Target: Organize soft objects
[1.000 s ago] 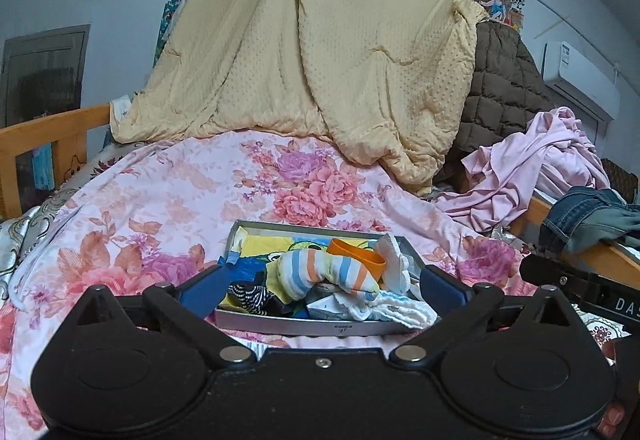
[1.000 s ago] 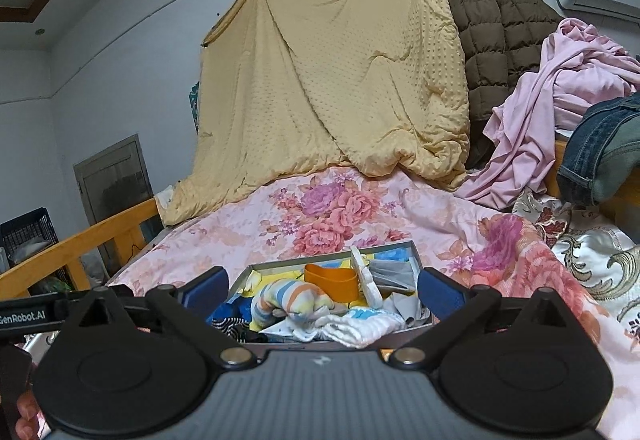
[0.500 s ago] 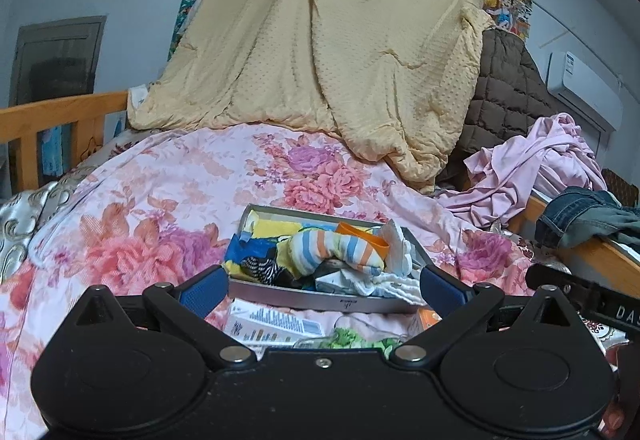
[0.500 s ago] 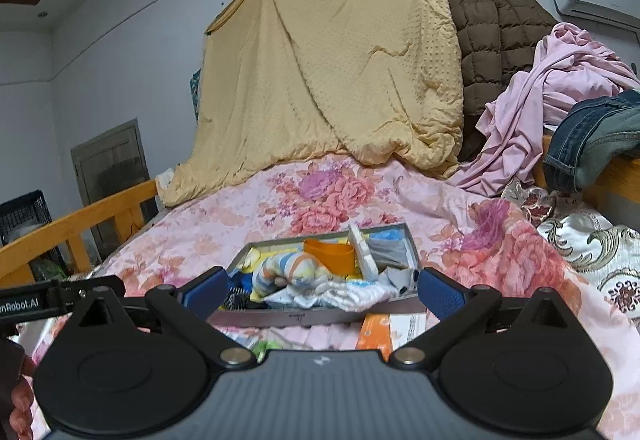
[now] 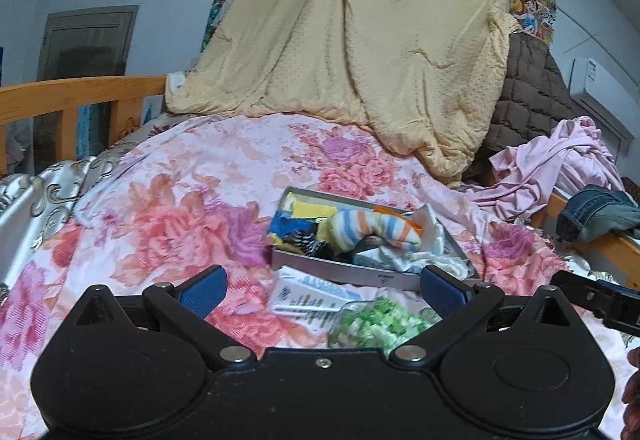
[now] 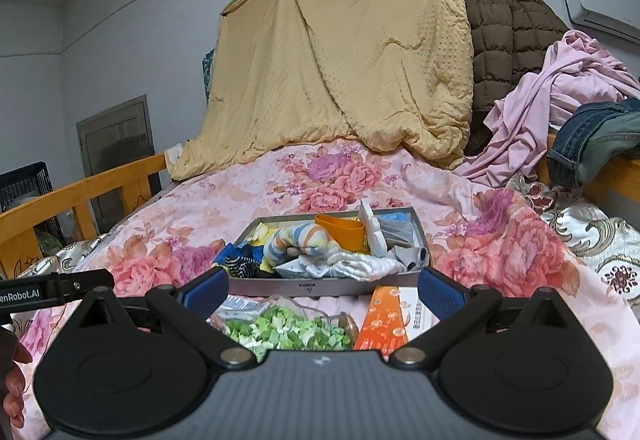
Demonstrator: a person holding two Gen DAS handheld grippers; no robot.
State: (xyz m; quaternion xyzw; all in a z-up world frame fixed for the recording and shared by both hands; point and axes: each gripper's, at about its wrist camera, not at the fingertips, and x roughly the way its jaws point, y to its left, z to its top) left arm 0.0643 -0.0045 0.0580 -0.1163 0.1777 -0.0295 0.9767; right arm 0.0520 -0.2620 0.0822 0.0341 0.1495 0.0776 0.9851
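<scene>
We see a floral pink bedspread (image 6: 340, 179) across the bed, a yellow quilt (image 6: 352, 51) hanging behind it, beside a brown padded jacket (image 6: 508, 31). Pink cloth (image 6: 560, 95) and jeans (image 6: 592, 135) pile at the right, under an air conditioner (image 6: 600, 3). A wooden rail (image 5: 72, 99) runs along the left

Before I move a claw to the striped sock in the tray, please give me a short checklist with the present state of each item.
1. Left claw open, holding nothing: ok.
2. Right claw open, holding nothing: ok.
3. Striped sock on top of the pile, uncovered: ok.
4. Gray tray lies flat on the floral quilt: ok.
5. Path free: not ok, jar of green pieces and orange box lie before the tray.
6. Sock tangled with the white cloth: cannot tell.
</scene>
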